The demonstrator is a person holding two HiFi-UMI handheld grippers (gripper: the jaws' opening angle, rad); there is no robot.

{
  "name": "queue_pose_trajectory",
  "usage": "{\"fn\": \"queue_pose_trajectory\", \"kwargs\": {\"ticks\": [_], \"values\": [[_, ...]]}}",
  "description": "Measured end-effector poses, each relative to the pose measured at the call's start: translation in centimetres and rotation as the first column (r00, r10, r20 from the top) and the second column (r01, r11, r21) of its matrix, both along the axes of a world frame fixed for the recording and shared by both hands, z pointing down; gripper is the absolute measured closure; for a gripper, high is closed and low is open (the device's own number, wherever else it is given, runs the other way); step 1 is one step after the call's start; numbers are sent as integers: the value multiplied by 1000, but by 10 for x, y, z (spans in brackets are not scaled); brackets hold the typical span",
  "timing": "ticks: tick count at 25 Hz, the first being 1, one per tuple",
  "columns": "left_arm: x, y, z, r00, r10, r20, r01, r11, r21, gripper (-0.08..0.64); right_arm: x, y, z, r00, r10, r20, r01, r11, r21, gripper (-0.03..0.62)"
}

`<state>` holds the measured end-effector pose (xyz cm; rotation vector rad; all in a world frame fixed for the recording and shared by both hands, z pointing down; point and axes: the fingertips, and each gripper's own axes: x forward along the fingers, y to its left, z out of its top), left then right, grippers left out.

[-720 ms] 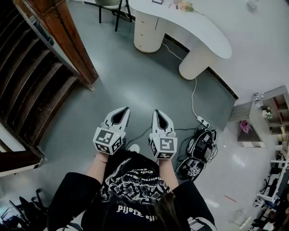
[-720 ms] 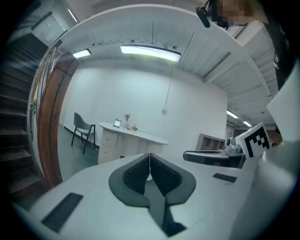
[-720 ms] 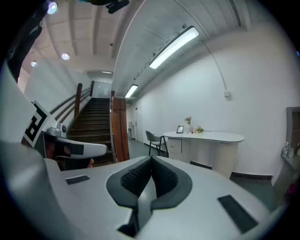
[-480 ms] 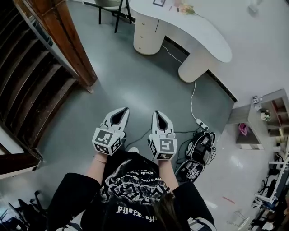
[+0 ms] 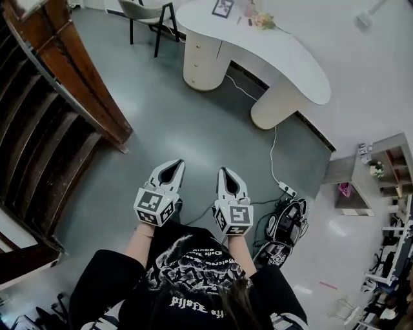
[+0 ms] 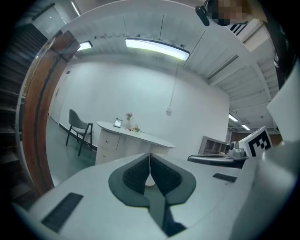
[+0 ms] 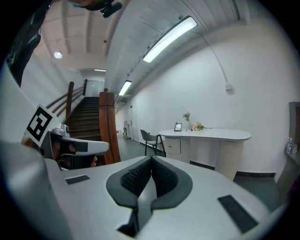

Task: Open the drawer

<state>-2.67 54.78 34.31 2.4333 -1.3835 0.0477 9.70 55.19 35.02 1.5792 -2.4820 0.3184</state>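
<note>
Much of the head view is grey floor (image 5: 193,129), with a dark wooden staircase (image 5: 45,148) running down its left edge. Against the far white wall stands a long, curved white desk (image 5: 284,58) on two rounded pedestals, and a chair (image 5: 145,13) sits just beyond its left end. The left pedestal (image 5: 193,71) carries a stack of drawer fronts. The drawer (image 5: 208,46) there sits flush with the pedestal, closed like its neighbours.

A person in a dark printed top stands well back from the desk and holds both tools out in front at waist level, side by side and near each other.

The left gripper (image 5: 173,163) has its jaws pressed together with nothing between them; its own view shows the ribbed pads (image 6: 136,176) meeting at the tips. The right gripper (image 5: 224,171) is likewise closed and empty.

The drawer lies well apart from both sets of fingertips, across open floor. From the head it sits far ahead, roughly in line with the gap between the two tools. In the left gripper view it appears left of the closed tips, and in the right gripper view just right of them.

A white cable (image 5: 271,155) trails from the desk to a power strip (image 5: 288,190) beside some bags (image 5: 284,225) on the floor at the person's right.
</note>
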Motion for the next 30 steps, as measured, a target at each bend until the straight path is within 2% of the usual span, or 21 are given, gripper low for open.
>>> {"fn": "queue_pose_trajectory", "kwargs": {"ticks": [7, 14, 17, 22, 26, 30], "values": [[-22, -104, -12, 998, 65, -6, -65, 998, 0, 534, -15, -96, -10, 997, 75, -1, -75, 997, -28, 566], [-38, -172, -12, 992, 123, 10, -122, 992, -17, 534, -38, -161, -7, 993, 118, 5, -118, 991, -60, 566], [-48, -192, -10, 991, 132, 10, -131, 991, -28, 534, -49, -181, -2, 992, 127, -9, -127, 989, -73, 566], [-64, -220, -3, 991, 129, 26, -128, 991, -47, 534, -63, -207, 1, 988, 153, 16, -151, 985, -82, 566], [-76, -229, 2, 992, 125, 32, -123, 990, -64, 534, -71, -213, 8, 986, 169, -10, -170, 981, -96, 566], [-81, -230, 7, 992, 123, 22, -121, 990, -73, 534, -77, -213, 11, 985, 170, 7, -168, 980, -108, 566]]}}
